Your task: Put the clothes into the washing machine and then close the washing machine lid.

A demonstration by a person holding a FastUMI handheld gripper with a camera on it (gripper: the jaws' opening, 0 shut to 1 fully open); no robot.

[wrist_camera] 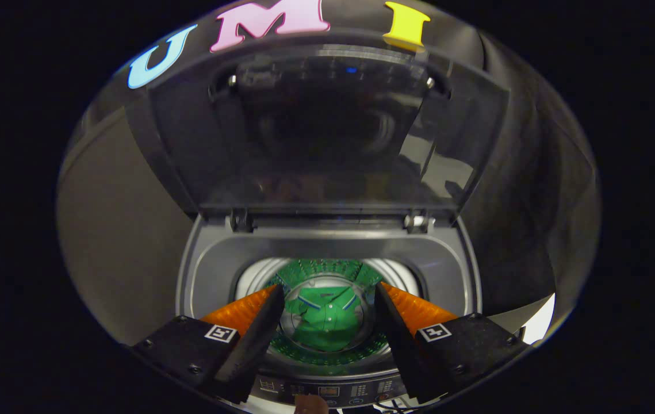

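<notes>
The green shirt (325,322) is already lying in the washing machine (327,259) drum, below the gripper (327,305), which is hanging released, fingers spread; the raised lid (327,126) is awaiting closing

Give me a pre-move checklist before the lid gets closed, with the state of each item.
1. Green shirt inside the drum: ok, it lies at the bottom of the tub, seen between the fingers.
2. Nothing draped over the washing machine opening's rim: ok, the visible rim is bare.
3. Gripper free of cloth: ok, its fingers are spread open above the opening, nothing between them.
4. Lid position: not ok for the task yet, it stands raised on its hinges behind the opening.
5. Other clothes left outside the machine: cannot tell.
6. Fingers clear of the lid's path: not ok, they sit over the opening where the lid would come down.
</notes>
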